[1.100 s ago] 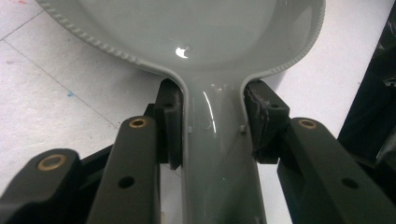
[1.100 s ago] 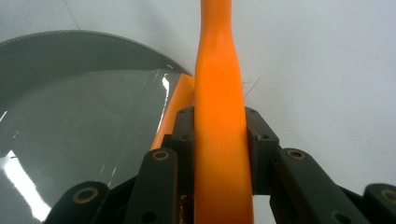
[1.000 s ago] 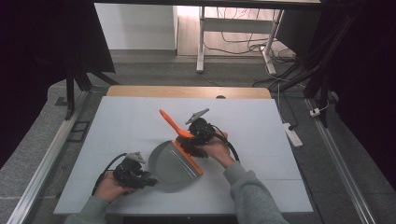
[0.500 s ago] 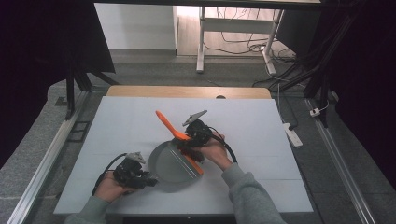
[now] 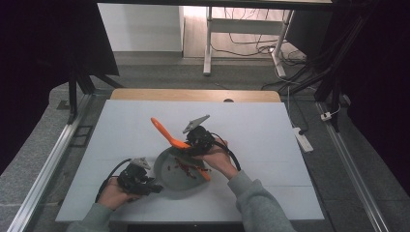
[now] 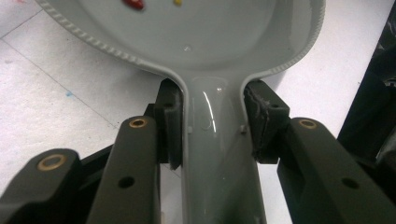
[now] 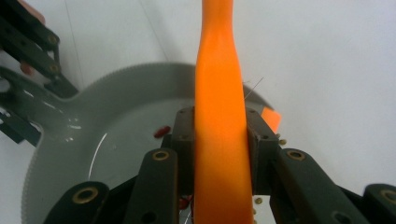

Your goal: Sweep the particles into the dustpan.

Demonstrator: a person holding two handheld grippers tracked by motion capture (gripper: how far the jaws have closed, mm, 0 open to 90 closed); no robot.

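Left gripper (image 5: 153, 187): you're clamping the grey pan's handle (image 6: 219, 163), jaws closed in on it from both sides, pads (image 6: 169, 122) pressing against its edges just below the bowl.
Right gripper (image 5: 189, 146): you're pinching the orange spatula (image 7: 218, 135) partway along its handle, jaws shut tight on either side.
Grey pan (image 5: 167, 178): it's sitting flat on the white table (image 5: 270, 135), near your edge, bowl between your two hands.
Orange spatula, high view (image 5: 167, 133): it's slanting across the pan, handle end rising up and away over the far rim, blade end dipping down at the pan's right rim.
Red bits (image 5: 183, 166): they're lying scattered inside the pan, close under the spatula; what they are, I can't tell.
Small yellowish bits (image 7: 282, 141): they're lying on the table just outside the pan's rim, by your right jaw.
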